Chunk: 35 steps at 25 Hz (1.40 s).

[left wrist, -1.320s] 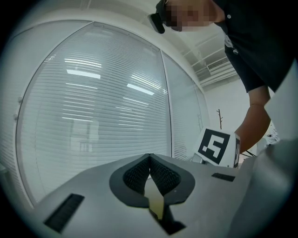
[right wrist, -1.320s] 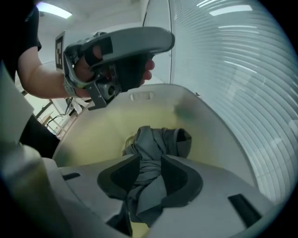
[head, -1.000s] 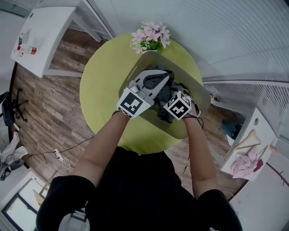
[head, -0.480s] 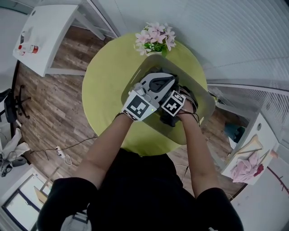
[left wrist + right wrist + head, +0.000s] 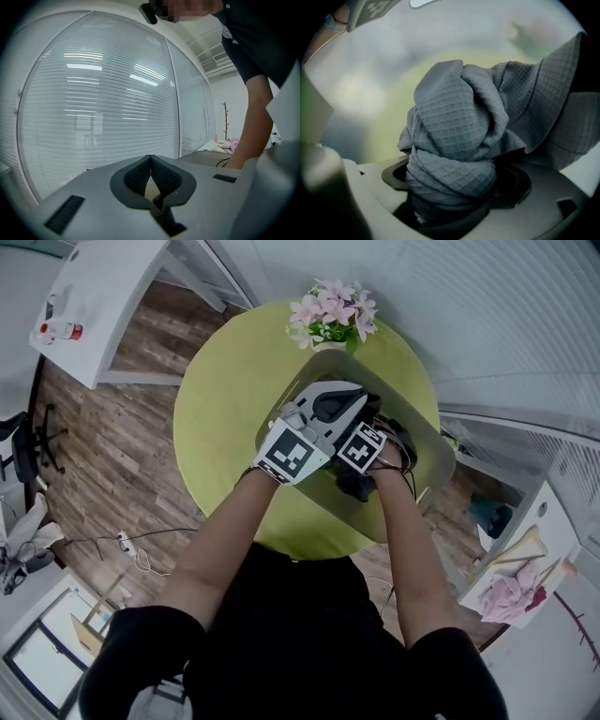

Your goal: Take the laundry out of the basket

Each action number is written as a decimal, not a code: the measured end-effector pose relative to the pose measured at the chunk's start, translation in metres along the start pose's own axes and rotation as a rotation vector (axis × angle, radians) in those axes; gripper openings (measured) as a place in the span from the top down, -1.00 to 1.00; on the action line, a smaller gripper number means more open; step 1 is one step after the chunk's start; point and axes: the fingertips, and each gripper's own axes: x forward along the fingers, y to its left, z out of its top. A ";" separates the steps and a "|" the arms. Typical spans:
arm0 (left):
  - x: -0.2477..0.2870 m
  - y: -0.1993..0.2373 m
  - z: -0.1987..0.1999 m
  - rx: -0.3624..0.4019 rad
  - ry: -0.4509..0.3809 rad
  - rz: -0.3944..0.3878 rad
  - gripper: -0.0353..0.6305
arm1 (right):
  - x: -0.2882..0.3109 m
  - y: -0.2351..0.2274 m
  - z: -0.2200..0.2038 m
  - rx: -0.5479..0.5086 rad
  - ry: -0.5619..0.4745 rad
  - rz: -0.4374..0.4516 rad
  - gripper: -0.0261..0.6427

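Observation:
A pale translucent basket (image 5: 428,432) stands on the round green table (image 5: 225,399) with dark laundry (image 5: 349,487) inside. My right gripper (image 5: 356,474) points steeply down into it. Its jaws have just been opening and stand wide. A bunched grey waffle-weave cloth (image 5: 454,126) fills the space between them, where the right gripper (image 5: 455,182) meets the pile. My left gripper (image 5: 349,401) hovers over the basket's near-left side, pointing almost level. In its own view the left gripper (image 5: 150,159) is shut, pad tips touching, with nothing held.
A vase of pink flowers (image 5: 333,313) stands at the table's far edge behind the basket. A white desk (image 5: 103,296) is at the upper left. A side table with pink cloth (image 5: 511,592) is at the lower right. Window blinds (image 5: 93,103) face the left gripper.
My right gripper has sunk deeper into the basket and drawn closer to the left one. The left gripper has barely shifted.

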 end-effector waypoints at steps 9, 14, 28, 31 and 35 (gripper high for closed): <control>-0.005 0.005 0.016 -0.005 -0.023 0.049 0.86 | -0.009 0.002 0.001 -0.024 -0.010 0.013 -0.33; -0.016 0.002 0.031 0.006 -0.034 0.061 0.86 | -0.041 0.007 0.010 -0.029 -0.029 -0.014 -0.26; -0.051 -0.009 0.081 0.064 -0.067 0.132 0.86 | -0.132 0.024 0.018 -0.042 -0.061 -0.040 -0.23; -0.065 -0.012 0.091 0.081 -0.067 0.155 0.86 | -0.154 0.033 0.023 -0.055 -0.074 -0.051 -0.23; -0.081 -0.018 0.103 0.082 -0.084 0.196 0.86 | -0.179 0.044 0.029 -0.077 -0.090 -0.068 -0.23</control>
